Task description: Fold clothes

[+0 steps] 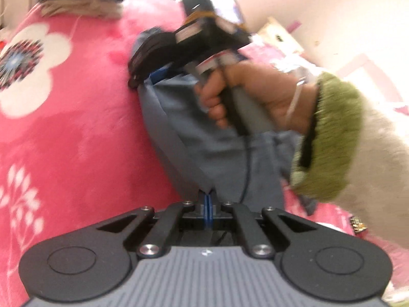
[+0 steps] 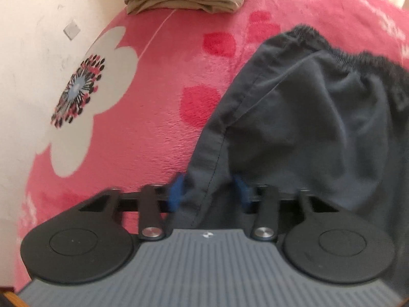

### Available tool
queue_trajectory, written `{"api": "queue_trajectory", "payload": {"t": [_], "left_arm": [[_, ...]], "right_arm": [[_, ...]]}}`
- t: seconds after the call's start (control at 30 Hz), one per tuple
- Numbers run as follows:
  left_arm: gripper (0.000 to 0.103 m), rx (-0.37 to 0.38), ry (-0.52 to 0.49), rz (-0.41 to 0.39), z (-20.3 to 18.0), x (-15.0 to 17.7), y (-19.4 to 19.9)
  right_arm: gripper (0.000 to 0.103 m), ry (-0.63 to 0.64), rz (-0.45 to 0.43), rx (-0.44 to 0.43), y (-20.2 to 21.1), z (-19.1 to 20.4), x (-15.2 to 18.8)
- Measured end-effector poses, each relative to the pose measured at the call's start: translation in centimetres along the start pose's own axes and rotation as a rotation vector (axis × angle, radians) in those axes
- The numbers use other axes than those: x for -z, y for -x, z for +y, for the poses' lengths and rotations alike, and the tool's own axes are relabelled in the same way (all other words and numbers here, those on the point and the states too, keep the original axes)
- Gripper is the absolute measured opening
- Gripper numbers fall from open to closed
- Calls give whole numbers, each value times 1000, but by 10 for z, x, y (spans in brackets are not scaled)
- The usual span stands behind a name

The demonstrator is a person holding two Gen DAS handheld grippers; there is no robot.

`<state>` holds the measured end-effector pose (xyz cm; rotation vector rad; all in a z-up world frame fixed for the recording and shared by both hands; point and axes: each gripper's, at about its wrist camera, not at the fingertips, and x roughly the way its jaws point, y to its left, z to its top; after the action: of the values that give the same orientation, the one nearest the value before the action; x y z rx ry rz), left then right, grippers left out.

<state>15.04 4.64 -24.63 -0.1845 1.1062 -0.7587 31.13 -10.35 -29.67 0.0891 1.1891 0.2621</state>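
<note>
Left gripper, nearest the left wrist camera: blue pads pressed together with a pinch of the grey shorts caught between them. The cloth rises from that pinch in a taut fold, so this corner looks secured.

Right gripper: jaws only narrowly apart, the hemmed edge of the shorts lying in the gap. Both blue pads stand right against the cloth, but the frame is blurred; cannot tell whether they press on it yet. In the left wrist view the same gripper shows tipped down onto the far end of the garment, held by the person's right hand in a green-cuffed sleeve.

Location: shorts lie on the pink floral blanket of the bed, elastic waistband towards the far side in the right wrist view. A folded tan garment sits further back on the blanket, well apart.

Step in hand, as judged: taking two holds on one edge before carrying it over into a fold.

Notes for doing it well:
- Confirm the right pads bite through all layers at the hem, not only the top one.
- Lift both grippers together, keeping the edge between them straight, not slack.
- Keep the lift low so the plush blanket does not drag the lower layer askew.
- Lay the edge square onto the waistband side before letting go.
</note>
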Motion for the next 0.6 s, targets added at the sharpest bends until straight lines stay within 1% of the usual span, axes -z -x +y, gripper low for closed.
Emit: {"api": "queue_trajectory", "payload": {"t": [0.03, 0.07, 0.1, 0.2, 0.37, 0.5, 0.6], "left_arm": [[1, 19, -10, -9, -7, -2, 0], [1, 39, -19, -17, -8, -5, 2], [1, 59, -28, -23, -5, -11, 5], [1, 127, -43, -41, -22, -22, 2], [1, 229, -43, -89, -61, -42, -11], [1, 309, -15, -88, -92, -72, -37], [1, 363, -44, -71, -125, -92, -60]], "right_arm": [[9, 7, -5, 1, 3, -3, 0], [6, 13, -10, 1, 6, -5, 1], [5, 13, -17, -3, 9, -9, 1], [3, -10, -61, -30, 30, -30, 0], [3, -42, -130, -7, 70, -75, -4], [2, -83, -185, 8, 103, -124, -10], [1, -105, -219, 32, 127, -165, -15]]}}
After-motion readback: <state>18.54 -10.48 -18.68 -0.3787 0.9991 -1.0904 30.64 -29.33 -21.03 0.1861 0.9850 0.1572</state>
